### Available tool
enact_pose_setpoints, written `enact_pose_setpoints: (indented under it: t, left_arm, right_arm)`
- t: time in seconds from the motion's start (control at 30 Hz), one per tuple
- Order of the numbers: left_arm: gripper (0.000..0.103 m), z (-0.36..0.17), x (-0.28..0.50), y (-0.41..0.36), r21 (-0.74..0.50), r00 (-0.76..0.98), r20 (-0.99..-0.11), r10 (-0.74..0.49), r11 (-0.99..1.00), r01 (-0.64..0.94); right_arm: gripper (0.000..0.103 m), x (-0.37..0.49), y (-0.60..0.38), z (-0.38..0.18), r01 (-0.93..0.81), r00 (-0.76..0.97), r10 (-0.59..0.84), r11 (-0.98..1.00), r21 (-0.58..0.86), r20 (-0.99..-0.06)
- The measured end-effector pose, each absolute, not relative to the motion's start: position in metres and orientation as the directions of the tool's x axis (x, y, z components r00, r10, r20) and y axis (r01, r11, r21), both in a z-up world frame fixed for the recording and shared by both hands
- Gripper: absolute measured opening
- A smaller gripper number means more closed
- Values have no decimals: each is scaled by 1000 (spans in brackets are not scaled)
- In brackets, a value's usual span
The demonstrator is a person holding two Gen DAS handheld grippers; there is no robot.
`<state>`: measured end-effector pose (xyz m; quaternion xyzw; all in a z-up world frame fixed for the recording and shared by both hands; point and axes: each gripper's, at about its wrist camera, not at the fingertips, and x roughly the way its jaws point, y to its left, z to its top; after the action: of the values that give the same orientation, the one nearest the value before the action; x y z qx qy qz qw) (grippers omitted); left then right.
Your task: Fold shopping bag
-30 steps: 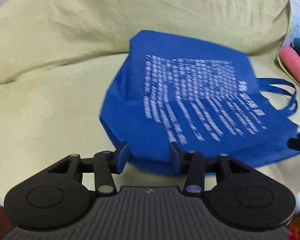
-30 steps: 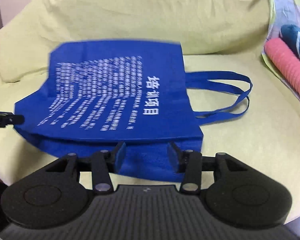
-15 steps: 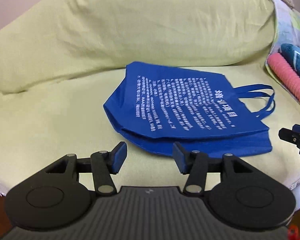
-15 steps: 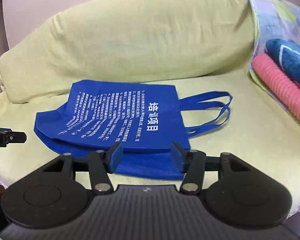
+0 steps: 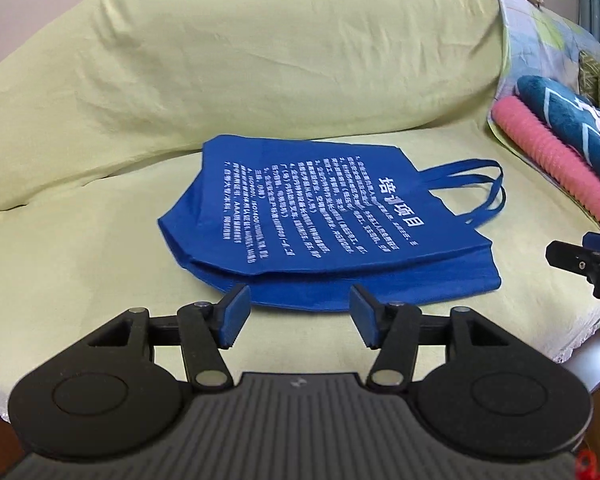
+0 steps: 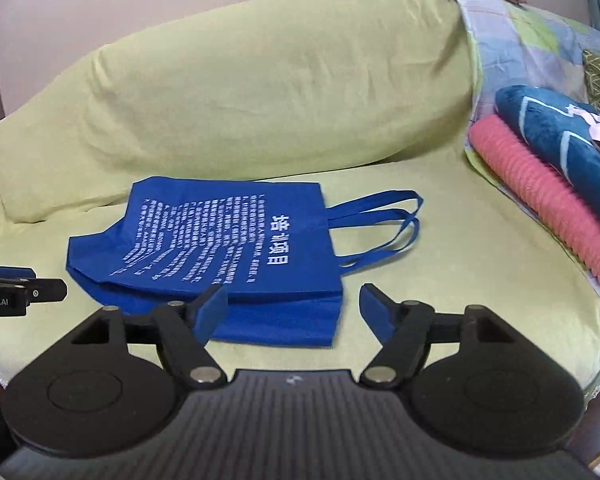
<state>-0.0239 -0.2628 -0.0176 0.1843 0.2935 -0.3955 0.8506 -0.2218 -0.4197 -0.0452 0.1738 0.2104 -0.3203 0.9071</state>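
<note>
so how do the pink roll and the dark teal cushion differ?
The pink roll is ribbed and plain; the dark teal cushion is plush with pale zigzag lines. The roll lies nearer the blue bag, and the cushion sits behind it, resting against it. Both lie on the patchwork cloth at the right.

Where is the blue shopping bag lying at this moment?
In both wrist views the blue shopping bag lies flat on the green sofa cover, just ahead of both open grippers, its handles pointing right toward the pink rolled towel.
</note>
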Motion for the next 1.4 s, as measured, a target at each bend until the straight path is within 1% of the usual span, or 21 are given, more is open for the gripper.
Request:
enact_pose_setpoints:
  t: [0.07, 0.13, 0.17, 0.23, 0.3, 0.33, 0.4, 0.5, 0.57, 0.67, 0.77, 0.8, 0.83, 0.87, 0.9, 0.93, 0.97, 1.0, 1.13, 1.2, 1.4]
  left_arm:
    - [59, -20, -23, -268, 78, 506, -651, -567, 613, 786]
    - [63, -23, -21, -273, 75, 497, -654, -570, 605, 793]
    - [64, -25, -21, -275, 74, 492, -654, -574, 599, 797]
    - [70, -30, -21, -282, 83, 477, -648, -594, 567, 819]
    - [72, -37, -24, -291, 114, 469, -635, -614, 526, 843]
    - [72, -40, -27, -295, 139, 468, -626, -624, 500, 855]
    - [72, -48, -33, -308, 206, 464, -609, -643, 437, 876]
    - [72, -61, -44, -332, 347, 475, -580, -662, 327, 879]
    - [72, -71, -53, -350, 469, 481, -555, -679, 222, 855]
    - [73, -93, -60, -374, 616, 452, -553, -701, 22, 788]
    - [73, -112, -58, -390, 697, 434, -569, -699, -130, 705]
    - [73, -117, -55, -392, 710, 429, -578, -694, -169, 684]
    - [72, -122, -53, -394, 720, 424, -587, -689, -206, 663]
    - [69, -125, -50, -395, 727, 420, -594, -687, -234, 646]
    - [55, -128, -47, -396, 733, 417, -597, -685, -254, 631]
    - [27, -129, -44, -397, 732, 413, -601, -684, -265, 628]
    - [10, -129, -41, -397, 726, 406, -606, -684, -266, 635]
    - [3, -127, -39, -396, 725, 402, -600, -692, -257, 639]
    - [2, -117, -39, -385, 742, 403, -531, -745, -180, 645]
    - [2, -112, -38, -381, 744, 409, -500, -763, -136, 655]
    - [2, -107, -42, -370, 767, 438, -423, -793, -55, 640]
  right_arm:
    - [70, -223, -422, -48, 659, 703, -514, 731, 178, -492]
    - [70, -221, -426, -51, 658, 701, -515, 734, 169, -493]
    - [72, -219, -428, -53, 658, 700, -512, 734, 168, -498]
    - [79, -216, -435, -60, 661, 697, -506, 728, 183, -507]
    - [81, -213, -444, -70, 668, 693, -498, 715, 205, -521]
    - [84, -212, -448, -75, 670, 692, -491, 710, 217, -530]
    - [85, -209, -456, -88, 671, 687, -467, 703, 238, -556]
    - [85, -205, -465, -104, 674, 683, -468, 699, 238, -560]
    - [85, -202, -470, -109, 663, 694, -457, 707, 247, -556]
    - [85, -198, -478, -115, 646, 710, -439, 718, 260, -550]
    - [83, -194, -480, -119, 616, 734, -409, 738, 277, -543]
    - [75, -192, -479, -120, 606, 737, -400, 747, 273, -545]
    - [58, -191, -478, -121, 597, 741, -390, 756, 270, -546]
    - [49, -189, -477, -123, 587, 745, -380, 765, 267, -548]
    - [36, -188, -476, -125, 574, 750, -361, 772, 274, -554]
    - [32, -186, -475, -127, 561, 755, -342, 779, 281, -559]
    - [26, -184, -474, -129, 553, 759, -332, 782, 286, -561]
    - [24, -182, -473, -131, 546, 762, -321, 786, 292, -562]
    - [16, -172, -468, -134, 507, 794, -292, 802, 317, -533]
    - [15, -168, -464, -130, 486, 825, -299, 808, 332, -480]
    - [11, -147, -470, -134, 512, 823, -329, 782, 356, -463]
